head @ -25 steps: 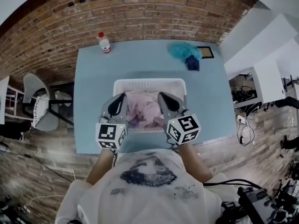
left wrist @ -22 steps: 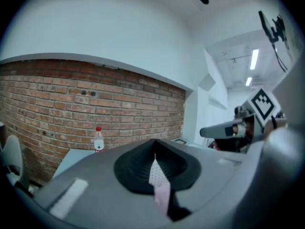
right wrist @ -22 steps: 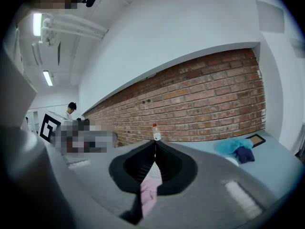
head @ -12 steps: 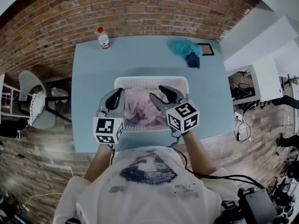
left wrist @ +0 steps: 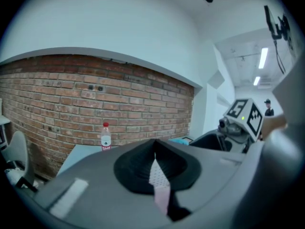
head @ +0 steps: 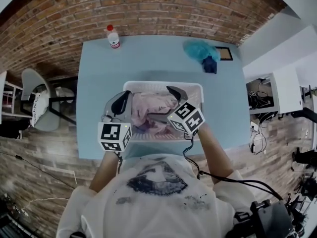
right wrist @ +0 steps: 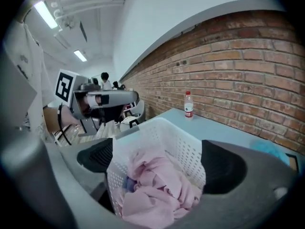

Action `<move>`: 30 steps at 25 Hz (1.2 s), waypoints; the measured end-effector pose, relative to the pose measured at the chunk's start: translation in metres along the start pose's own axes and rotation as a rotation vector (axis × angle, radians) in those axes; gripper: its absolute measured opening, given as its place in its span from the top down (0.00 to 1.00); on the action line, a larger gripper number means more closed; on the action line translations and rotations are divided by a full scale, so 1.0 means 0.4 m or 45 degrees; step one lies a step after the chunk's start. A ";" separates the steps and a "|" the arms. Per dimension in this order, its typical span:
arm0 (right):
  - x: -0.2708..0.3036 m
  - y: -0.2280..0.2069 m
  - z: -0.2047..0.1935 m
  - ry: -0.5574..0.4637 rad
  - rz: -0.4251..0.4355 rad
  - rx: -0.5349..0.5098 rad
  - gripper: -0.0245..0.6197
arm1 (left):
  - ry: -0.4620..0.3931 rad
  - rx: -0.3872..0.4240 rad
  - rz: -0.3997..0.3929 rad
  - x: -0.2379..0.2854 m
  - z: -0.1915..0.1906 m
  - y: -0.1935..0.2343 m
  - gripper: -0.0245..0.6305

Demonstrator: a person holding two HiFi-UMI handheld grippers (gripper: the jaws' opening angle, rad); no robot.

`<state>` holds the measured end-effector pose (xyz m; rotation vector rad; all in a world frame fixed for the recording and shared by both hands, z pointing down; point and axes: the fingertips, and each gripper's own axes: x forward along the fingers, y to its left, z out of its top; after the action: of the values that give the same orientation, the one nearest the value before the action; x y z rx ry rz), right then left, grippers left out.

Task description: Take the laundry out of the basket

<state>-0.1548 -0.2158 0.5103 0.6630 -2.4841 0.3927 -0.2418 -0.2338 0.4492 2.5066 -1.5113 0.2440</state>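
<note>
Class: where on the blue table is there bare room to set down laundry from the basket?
Bare: the band behind the basket, between the bottle and the teal cloth; also the strip of table left of the basket. Crowded: the far right corner, and the basket itself, full of pink laundry.

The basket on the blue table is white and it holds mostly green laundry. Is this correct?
Not quite: only the colour is wrong. The white basket on the blue table holds mostly pink laundry, not green. The right gripper view shows it clearly, and the head view agrees.
</note>
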 end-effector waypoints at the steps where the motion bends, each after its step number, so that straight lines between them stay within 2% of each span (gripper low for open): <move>1: 0.016 0.001 -0.009 0.026 0.015 -0.029 0.07 | 0.002 -0.002 0.003 0.000 -0.002 0.001 0.97; 6: 0.102 0.021 -0.080 0.203 0.134 -0.134 0.06 | 0.014 -0.007 0.006 0.009 -0.009 0.000 0.97; 13: 0.192 0.036 -0.183 0.416 0.266 -0.209 0.06 | 0.038 -0.005 0.004 0.026 -0.021 0.004 0.97; 16: 0.215 0.035 -0.217 0.499 0.294 -0.226 0.06 | 0.045 -0.011 0.009 0.028 -0.024 0.010 0.97; 21: 0.265 0.007 -0.258 0.615 0.292 -0.384 0.06 | 0.057 -0.021 -0.001 0.034 -0.026 0.009 0.97; 27: 0.310 0.028 -0.330 0.796 0.393 -0.432 0.06 | 0.069 -0.035 -0.003 0.040 -0.032 0.017 0.97; 30: 0.317 0.049 -0.373 0.906 0.438 -0.404 0.07 | 0.071 -0.048 0.002 0.043 -0.034 0.027 0.97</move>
<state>-0.1960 -0.1873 0.7007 -0.0493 -1.8963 0.2818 -0.2439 -0.2499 0.4675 2.4488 -1.4826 0.2804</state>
